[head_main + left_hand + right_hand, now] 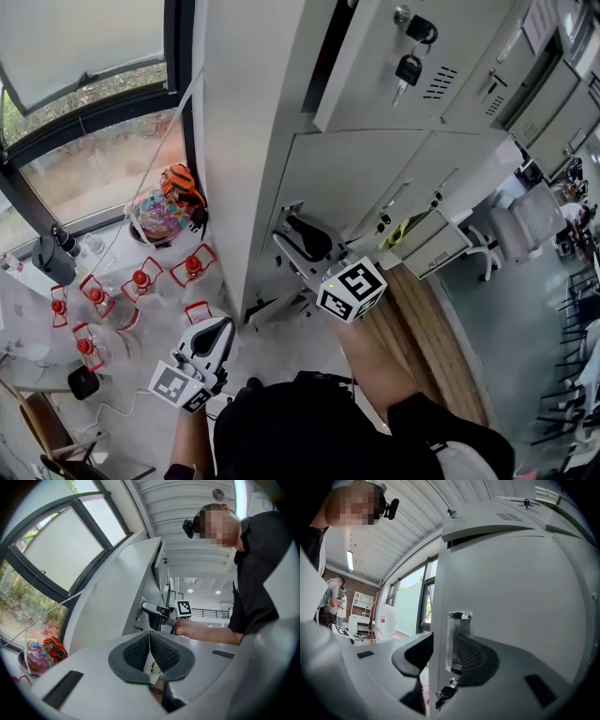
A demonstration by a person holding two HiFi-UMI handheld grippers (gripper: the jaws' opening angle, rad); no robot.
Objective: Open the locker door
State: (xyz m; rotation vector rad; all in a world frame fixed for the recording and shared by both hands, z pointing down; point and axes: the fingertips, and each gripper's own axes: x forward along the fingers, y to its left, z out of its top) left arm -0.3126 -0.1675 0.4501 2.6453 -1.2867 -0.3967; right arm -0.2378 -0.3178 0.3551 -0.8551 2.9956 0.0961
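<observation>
At frame centre, the right gripper (296, 236) clamped the door (361, 178) edge at its recessed handle (458, 625), the left gripper (216, 339) hanging lower left, jaws together, empty; a skewed pull could slip that shallow hold.

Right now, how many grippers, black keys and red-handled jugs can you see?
Grippers: 2, the left gripper and the right gripper, which grips the locker door.
Black keys: 2, hanging on the upper door.
Red-handled jugs: 6.
Total: 10.
</observation>
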